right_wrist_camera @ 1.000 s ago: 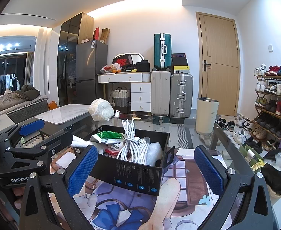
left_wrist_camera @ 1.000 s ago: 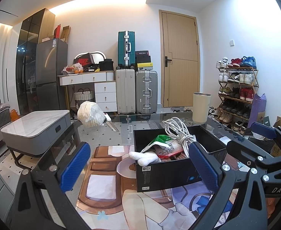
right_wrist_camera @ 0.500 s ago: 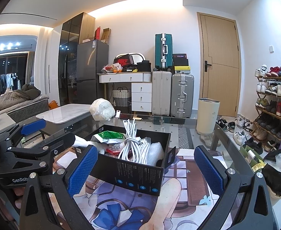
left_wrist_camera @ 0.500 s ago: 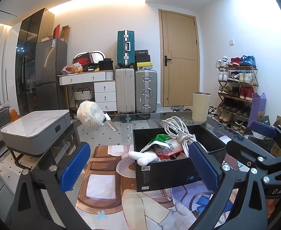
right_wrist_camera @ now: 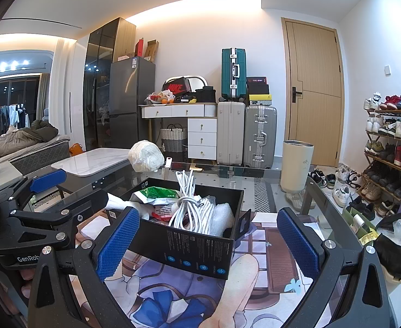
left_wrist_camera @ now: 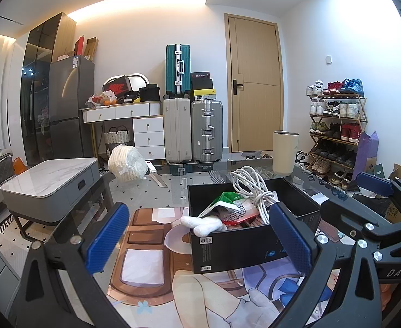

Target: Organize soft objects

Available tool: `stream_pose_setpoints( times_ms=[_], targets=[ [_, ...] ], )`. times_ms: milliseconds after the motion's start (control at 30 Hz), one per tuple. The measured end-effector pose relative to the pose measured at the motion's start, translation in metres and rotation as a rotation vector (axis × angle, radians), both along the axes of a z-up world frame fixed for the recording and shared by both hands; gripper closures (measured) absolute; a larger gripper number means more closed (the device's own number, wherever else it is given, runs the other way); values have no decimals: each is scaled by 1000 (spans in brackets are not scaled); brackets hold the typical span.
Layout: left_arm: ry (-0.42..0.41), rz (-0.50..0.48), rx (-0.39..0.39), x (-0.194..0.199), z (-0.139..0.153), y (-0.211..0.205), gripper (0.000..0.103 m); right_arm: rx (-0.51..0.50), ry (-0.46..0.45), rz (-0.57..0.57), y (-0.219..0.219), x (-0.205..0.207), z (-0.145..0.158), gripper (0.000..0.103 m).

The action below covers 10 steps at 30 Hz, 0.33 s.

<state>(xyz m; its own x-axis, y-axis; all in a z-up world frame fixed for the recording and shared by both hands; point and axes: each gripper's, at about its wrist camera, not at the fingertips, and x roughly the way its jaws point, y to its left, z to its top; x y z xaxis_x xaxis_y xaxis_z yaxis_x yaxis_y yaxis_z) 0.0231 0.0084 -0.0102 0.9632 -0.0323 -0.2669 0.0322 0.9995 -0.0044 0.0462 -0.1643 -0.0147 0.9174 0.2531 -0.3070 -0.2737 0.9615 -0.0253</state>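
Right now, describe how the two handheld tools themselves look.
Both look alike: black angular frames with silver screw heads and long fingers faced with blue knurled pads. The left tool shows white "GenRob" lettering in the right wrist view; the right tool shows "DAS" in the left wrist view. No cables or sleeves are visible.

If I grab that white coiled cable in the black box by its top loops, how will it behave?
The white coiled cable is probably floppy: its loops stick up above the black box and would likely sag. A wrap around its middle suggests it should lift mostly as one bundle. It rests on the green packet and bubble wrap, so it may drag them.
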Motion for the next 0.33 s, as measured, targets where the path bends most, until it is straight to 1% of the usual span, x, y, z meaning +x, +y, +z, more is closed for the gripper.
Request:
stream_pose_setpoints(
  times_ms=[333],
  targets=[
    [0,4,5,0,0,1,0,-1,0,2,0,0,0,1]
  ],
)
